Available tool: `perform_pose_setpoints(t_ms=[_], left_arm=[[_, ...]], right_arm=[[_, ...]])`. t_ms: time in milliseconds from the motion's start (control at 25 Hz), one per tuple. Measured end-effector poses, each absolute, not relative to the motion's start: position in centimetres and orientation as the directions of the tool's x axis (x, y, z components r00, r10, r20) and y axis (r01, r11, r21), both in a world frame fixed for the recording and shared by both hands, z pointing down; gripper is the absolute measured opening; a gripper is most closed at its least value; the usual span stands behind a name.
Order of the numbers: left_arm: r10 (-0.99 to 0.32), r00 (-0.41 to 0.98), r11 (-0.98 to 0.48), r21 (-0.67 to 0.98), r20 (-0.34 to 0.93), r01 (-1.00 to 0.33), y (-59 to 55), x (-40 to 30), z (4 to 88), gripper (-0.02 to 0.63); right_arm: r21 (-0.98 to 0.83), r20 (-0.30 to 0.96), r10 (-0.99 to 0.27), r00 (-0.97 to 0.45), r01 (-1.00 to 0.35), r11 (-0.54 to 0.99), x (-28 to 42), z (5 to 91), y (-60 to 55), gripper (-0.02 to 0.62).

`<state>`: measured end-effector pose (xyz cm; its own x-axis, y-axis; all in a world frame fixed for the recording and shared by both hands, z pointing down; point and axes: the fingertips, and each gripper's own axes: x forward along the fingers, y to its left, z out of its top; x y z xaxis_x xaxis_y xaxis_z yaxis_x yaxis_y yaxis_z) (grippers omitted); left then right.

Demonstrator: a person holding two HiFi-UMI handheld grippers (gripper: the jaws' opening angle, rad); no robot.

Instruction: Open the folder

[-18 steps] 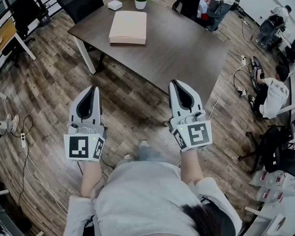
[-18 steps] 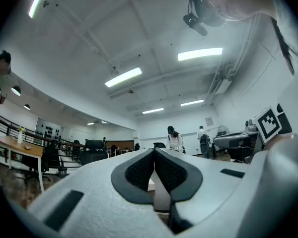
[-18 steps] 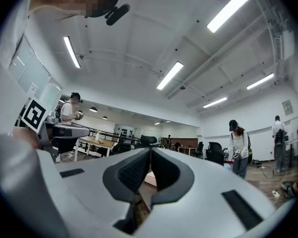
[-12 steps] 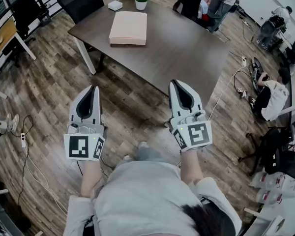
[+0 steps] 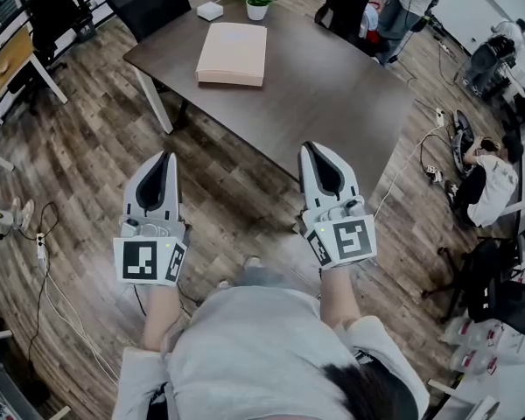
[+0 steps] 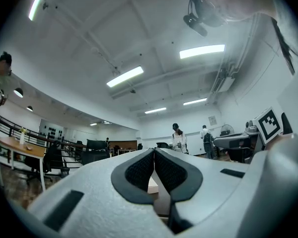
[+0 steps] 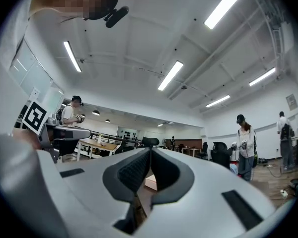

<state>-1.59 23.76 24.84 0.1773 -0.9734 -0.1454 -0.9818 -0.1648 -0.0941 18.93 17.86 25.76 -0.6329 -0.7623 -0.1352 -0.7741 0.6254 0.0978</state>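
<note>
Head view: folder [image 5: 233,52], closed, lying flat at the far end of dark table [image 5: 332,86], well apart from both tongs. Left gripper [image 5: 164,157] and right gripper [image 5: 311,146] held side by side on the table's near side.
Left gripper view: jaws together at the tips, nothing held.
Right gripper view: jaws together, empty.

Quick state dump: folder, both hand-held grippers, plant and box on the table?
folder: closed, lying flat on the table, nothing touching it
left hand-held gripper: shut, empty
right hand-held gripper: shut, empty
potted plant: upright, near the table's far edge
white box: closed, beside the plant
</note>
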Motion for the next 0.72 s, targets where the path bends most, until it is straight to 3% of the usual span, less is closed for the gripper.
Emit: perform_pose_setpoints(t_ms=[720], left_arm=[[-0.976,0.146,-0.130,-0.100,-0.164,-0.986,18.2,1.3,24.7,0.010]], right_arm=[[0.069,-0.132,-0.703,-0.699,-0.714,0.697,19.7,26.9,11.8,0.015]])
